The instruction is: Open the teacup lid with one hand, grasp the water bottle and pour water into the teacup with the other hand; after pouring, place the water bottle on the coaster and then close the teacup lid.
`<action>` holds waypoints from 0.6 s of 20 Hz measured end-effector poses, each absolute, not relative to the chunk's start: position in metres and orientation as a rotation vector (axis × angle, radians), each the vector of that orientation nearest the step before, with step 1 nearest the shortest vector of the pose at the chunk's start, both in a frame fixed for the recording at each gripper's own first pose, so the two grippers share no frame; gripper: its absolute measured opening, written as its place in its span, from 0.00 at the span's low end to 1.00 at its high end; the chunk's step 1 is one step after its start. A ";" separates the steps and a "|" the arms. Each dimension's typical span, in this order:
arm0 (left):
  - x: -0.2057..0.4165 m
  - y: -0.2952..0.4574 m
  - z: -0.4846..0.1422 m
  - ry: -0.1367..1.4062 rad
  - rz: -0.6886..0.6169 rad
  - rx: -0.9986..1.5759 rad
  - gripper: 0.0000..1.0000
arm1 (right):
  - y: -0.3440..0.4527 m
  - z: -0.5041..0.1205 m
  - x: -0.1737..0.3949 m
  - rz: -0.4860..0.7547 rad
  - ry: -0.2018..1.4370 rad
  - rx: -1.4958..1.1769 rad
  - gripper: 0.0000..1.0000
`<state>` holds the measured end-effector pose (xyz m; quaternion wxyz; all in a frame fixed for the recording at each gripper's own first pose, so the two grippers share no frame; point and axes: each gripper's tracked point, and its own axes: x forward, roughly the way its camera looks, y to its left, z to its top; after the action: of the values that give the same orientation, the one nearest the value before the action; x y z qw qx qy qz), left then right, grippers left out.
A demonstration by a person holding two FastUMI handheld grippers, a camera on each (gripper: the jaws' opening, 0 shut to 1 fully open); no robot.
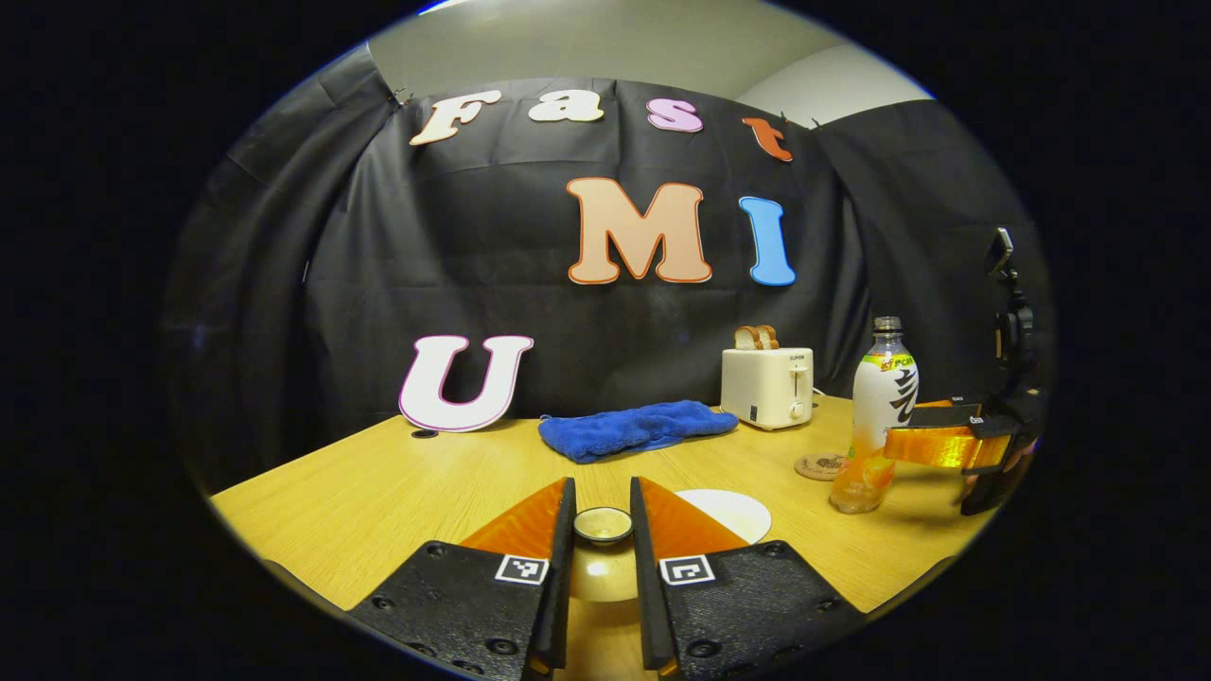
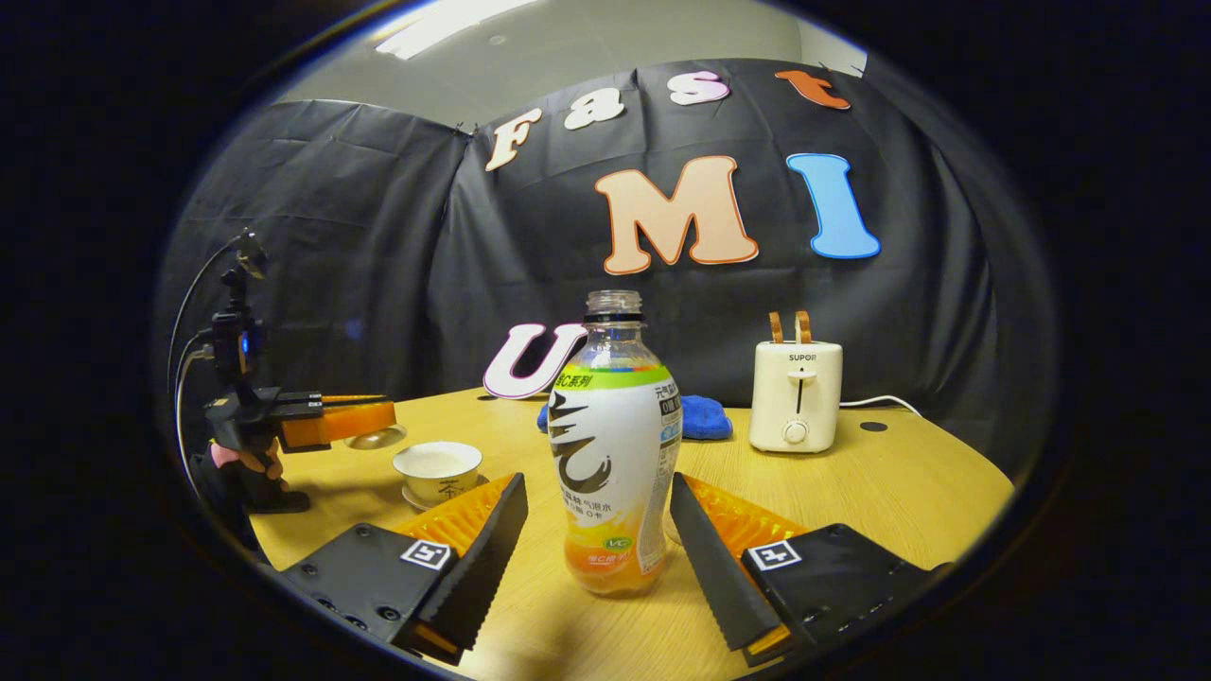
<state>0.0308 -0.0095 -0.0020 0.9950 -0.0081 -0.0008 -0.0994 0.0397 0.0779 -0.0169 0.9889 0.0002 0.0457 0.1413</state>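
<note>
You read "SUPOR" on the toaster, a "VC" mark low on the water bottle, its other print too small to tell

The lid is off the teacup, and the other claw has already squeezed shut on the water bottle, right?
Not quite. The lid is off the teacup, held in the left claw. But the right claw isn't squeezing the water bottle yet. The right gripper view shows its fingers open on either side of the bottle, with gaps.
</note>
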 end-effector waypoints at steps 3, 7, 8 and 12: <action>0.033 0.003 -0.003 0.003 -0.189 -0.016 0.28 | 0.081 -0.023 0.047 0.269 0.123 -0.006 0.93; 0.034 0.009 -0.003 0.001 -0.187 -0.016 0.28 | 0.085 -0.030 0.059 0.255 0.163 -0.017 0.93; 0.034 0.009 -0.003 0.001 -0.188 -0.016 0.28 | 0.085 -0.032 0.061 0.250 0.178 -0.023 0.96; 0.034 0.009 -0.003 0.000 -0.190 -0.016 0.28 | 0.086 -0.040 0.068 0.234 0.226 -0.043 0.70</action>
<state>0.0342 0.0087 -0.0032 0.9954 -0.0080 0.0001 -0.0951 0.0680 0.0863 -0.0397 0.9866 -0.0213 0.1123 0.1163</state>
